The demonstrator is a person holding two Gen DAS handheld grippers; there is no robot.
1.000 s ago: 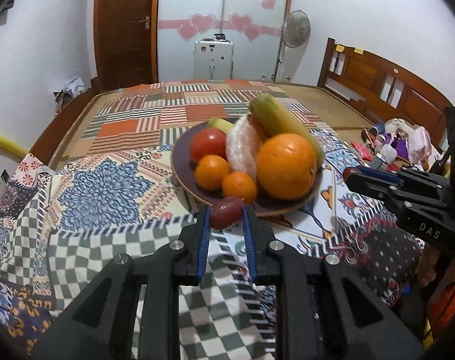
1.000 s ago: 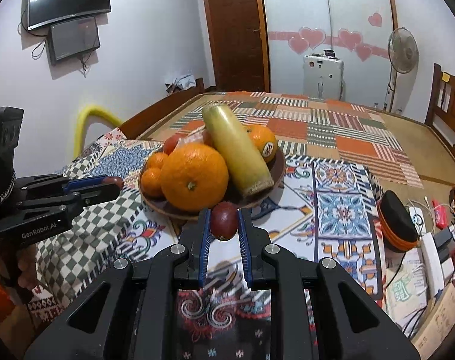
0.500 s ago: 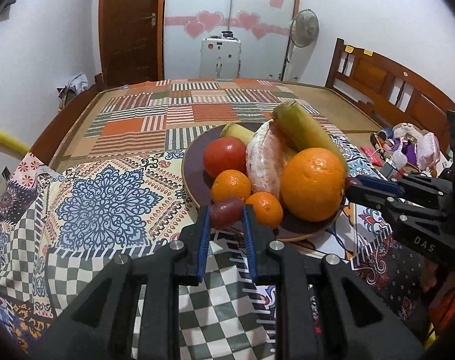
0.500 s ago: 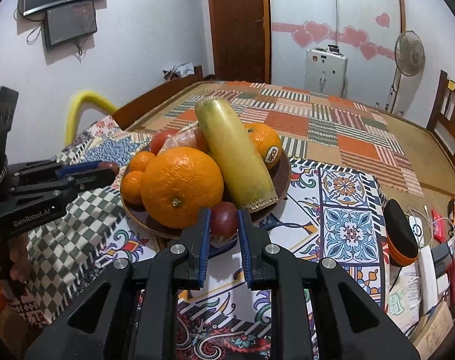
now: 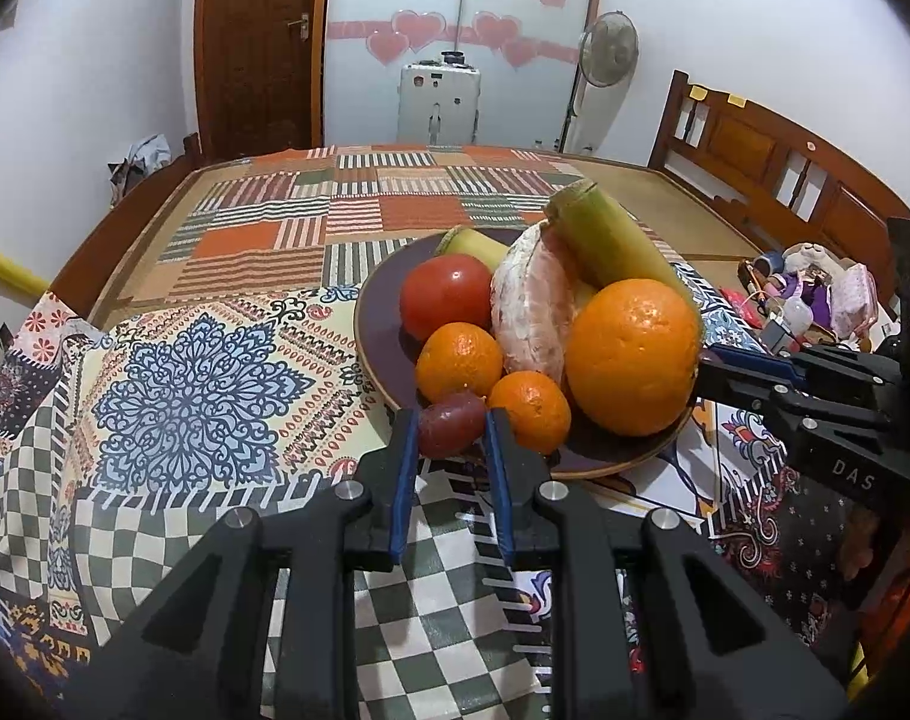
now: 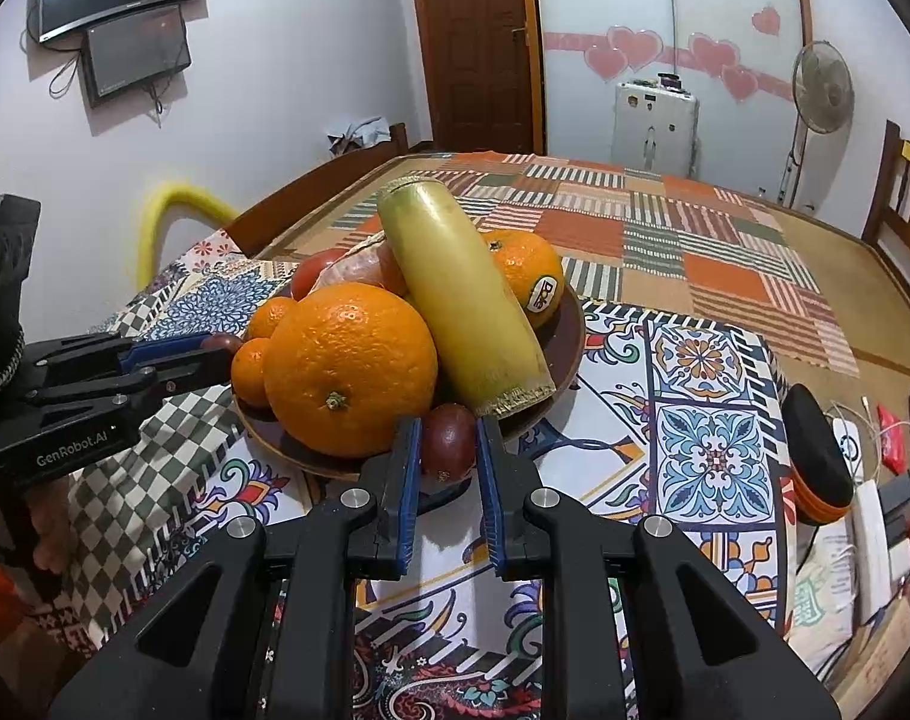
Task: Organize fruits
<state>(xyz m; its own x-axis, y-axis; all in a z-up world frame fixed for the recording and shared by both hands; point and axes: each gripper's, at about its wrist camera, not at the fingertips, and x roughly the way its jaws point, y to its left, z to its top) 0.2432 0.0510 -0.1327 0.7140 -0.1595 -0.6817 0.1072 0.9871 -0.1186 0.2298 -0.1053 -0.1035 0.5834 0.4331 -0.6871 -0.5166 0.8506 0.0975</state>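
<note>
A dark plate [image 5: 371, 324] on the patterned cloth holds a big orange [image 5: 631, 354], a tomato [image 5: 446, 294], a peeled citrus piece [image 5: 532, 306], a thick yellow-green stalk [image 5: 604, 240] and two small mandarins [image 5: 459, 360]. My left gripper [image 5: 449, 420] is shut on a small dark red fruit [image 5: 449, 435] at the plate's near rim, beside a mandarin. In the right wrist view my right gripper [image 6: 449, 426] is shut on another dark red fruit [image 6: 449, 444] at the plate [image 6: 574, 330] rim, under the stalk's [image 6: 463, 294] cut end and beside the orange [image 6: 350, 369].
A mandarin with a sticker [image 6: 526, 273] lies at the plate's far side. The bed's wooden headboard [image 5: 772, 168] and a pile of small items [image 5: 814, 294] are on the right. A black and orange case [image 6: 814, 468] sits with cables at the cloth's right edge.
Both grippers have moved forward and slightly down toward the plate, each still shut on its dark red fruit. The fruits now sit at the plate's rim.
</note>
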